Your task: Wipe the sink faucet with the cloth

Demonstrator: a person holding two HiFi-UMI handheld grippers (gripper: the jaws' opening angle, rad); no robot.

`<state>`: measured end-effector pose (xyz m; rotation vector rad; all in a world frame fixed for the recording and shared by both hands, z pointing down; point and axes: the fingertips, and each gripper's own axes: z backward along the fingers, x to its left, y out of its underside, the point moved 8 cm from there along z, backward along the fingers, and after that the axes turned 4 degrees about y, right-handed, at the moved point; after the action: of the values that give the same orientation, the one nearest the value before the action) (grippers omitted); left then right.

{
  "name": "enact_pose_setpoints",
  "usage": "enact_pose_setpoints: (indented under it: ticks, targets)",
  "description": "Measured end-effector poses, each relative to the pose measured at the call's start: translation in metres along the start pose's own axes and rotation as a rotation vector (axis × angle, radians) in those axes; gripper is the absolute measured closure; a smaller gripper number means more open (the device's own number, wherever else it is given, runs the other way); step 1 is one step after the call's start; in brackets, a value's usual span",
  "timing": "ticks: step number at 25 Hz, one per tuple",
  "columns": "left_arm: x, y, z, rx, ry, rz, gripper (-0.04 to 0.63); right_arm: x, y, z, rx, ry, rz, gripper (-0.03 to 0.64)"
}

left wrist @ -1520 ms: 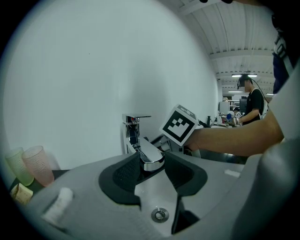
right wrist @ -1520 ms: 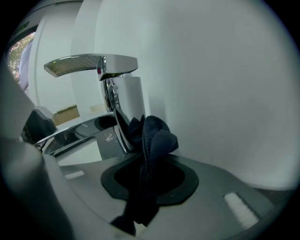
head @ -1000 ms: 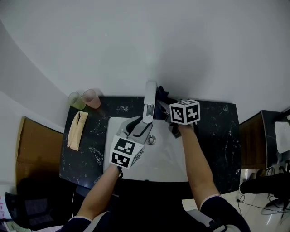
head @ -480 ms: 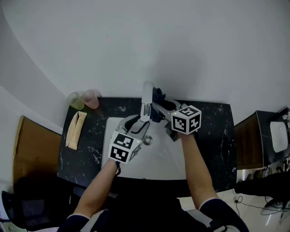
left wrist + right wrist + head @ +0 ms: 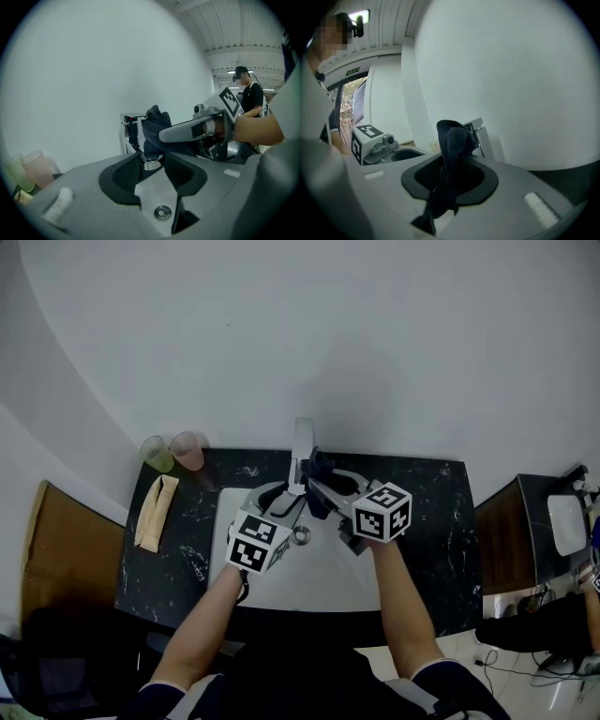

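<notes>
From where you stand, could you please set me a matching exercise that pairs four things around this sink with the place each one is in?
Things:
1. dark cloth
2. pink cup
3. beige folded cloth
4. drain

Places:
A. in the bottom of the sink
B. between the fingers of the right gripper, at the faucet
C. lying flat on the counter, left of the sink
D. standing at the counter's back left corner, beside the green cup

Pairs: 1-B, 2-D, 3-C, 4-A.
</notes>
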<state>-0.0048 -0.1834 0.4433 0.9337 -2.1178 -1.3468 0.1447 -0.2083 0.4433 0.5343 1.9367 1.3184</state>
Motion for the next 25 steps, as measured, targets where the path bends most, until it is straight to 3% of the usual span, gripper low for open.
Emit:
enact_pose_setpoints:
  ticks: [9, 14, 18, 25]
  targets:
    - [0.006, 0.004, 0.003, -0.004, 0.017, -0.034, 0.448, 0.031, -0.015, 0.018, 0.017, -0.090, 0.122, 0.532]
    - [0.005, 0.009, 0.006, 0.004, 0.040, -0.041, 0.466, 0.040, -0.021, -0.002, 0.139, -0.146, 0.208, 0.532]
    - [0.006, 0.012, 0.007, 0.011, 0.035, -0.047, 0.483, 0.034, -0.022, -0.020, 0.223, -0.112, 0.221, 0.532]
    - [0.009, 0.012, 0.011, -0.004, 0.027, -0.038, 0.495, 0.016, -0.030, -0.032, 0.257, -0.058, 0.204, 0.531]
